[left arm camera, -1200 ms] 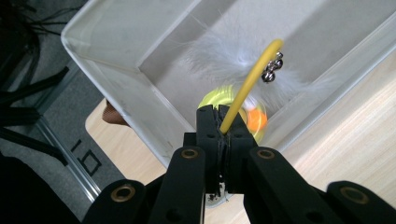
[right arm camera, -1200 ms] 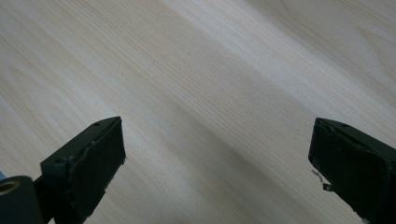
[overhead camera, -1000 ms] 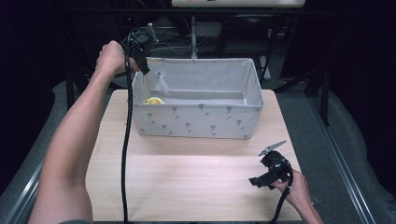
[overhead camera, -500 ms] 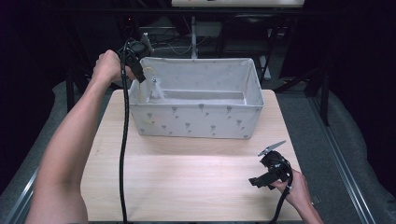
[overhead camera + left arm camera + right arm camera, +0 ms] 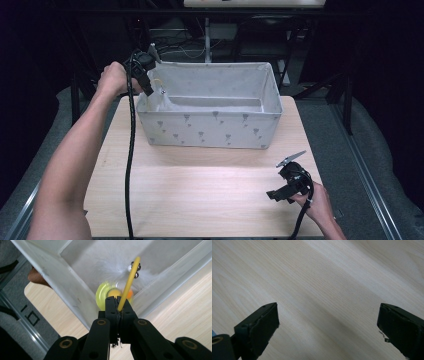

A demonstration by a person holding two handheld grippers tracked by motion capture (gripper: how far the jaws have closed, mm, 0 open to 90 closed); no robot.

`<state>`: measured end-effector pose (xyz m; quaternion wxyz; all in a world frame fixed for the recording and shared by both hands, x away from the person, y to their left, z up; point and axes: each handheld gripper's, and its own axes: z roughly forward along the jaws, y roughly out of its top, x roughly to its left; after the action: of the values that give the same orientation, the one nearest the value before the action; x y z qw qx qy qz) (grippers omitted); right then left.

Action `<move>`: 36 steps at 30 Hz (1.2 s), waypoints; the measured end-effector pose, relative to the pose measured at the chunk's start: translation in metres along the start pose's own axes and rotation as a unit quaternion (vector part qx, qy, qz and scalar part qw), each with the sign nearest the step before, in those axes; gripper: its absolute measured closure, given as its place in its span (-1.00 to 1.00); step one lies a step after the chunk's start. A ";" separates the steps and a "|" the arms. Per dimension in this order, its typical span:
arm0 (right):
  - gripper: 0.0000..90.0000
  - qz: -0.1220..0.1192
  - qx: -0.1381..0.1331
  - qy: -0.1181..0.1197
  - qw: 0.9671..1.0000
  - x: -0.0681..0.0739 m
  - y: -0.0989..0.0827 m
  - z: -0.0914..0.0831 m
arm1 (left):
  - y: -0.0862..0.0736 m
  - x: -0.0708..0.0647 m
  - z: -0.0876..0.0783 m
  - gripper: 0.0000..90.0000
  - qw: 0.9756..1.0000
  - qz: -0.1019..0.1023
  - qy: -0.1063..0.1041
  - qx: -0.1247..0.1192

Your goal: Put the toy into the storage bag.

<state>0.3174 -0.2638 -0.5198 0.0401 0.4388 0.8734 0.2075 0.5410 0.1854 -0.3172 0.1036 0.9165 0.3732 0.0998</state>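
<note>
My left gripper (image 5: pixel 148 88) hangs over the near-left corner of the white fabric bin (image 5: pixel 207 127), its jaws pressed together. It is shut on a thin yellow stick (image 5: pixel 128 282), seen in the high view as a yellow stick (image 5: pixel 159 82). The stick ends in white feathers (image 5: pixel 112 270) and small metal bells (image 5: pixel 135 270) low inside the bin. Below the left gripper (image 5: pixel 117 300) a yellow ring toy (image 5: pixel 102 296) and an orange ball (image 5: pixel 113 293) lie blurred on the bin's floor. My right gripper (image 5: pixel 278 192) rests at the table's near right, open, with bare wood between its jaws (image 5: pixel 328 322).
The bin with its small grey print stands at the back of the light wooden table (image 5: pixel 200 185). Its slanted wall (image 5: pixel 62 285) is close to the left jaws. A black cable (image 5: pixel 131 150) hangs from the left gripper across the table's left side. Dark frames and cables stand behind.
The left hand has sunk toward the bin's left corner, lowering the feathered end of the stick into the bin. The right gripper has stayed in place.
</note>
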 end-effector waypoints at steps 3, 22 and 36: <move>-0.92 0.003 -0.004 0.002 1.000 0.000 0.000 0.001 | -0.004 0.001 0.004 0.96 1.000 -0.005 0.000 0.006; -0.92 -0.001 0.003 0.001 1.000 0.000 0.000 0.002 | -0.015 0.004 0.030 0.96 0.999 -0.013 -0.009 0.032; -0.92 0.002 -0.001 0.003 1.000 0.000 0.000 0.002 | -0.019 0.008 0.033 0.89 0.999 -0.028 -0.029 0.023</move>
<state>0.3173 -0.2629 -0.5219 0.0369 0.4401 0.8724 0.2096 0.5421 0.2005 -0.3531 0.0965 0.9104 0.3976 0.0615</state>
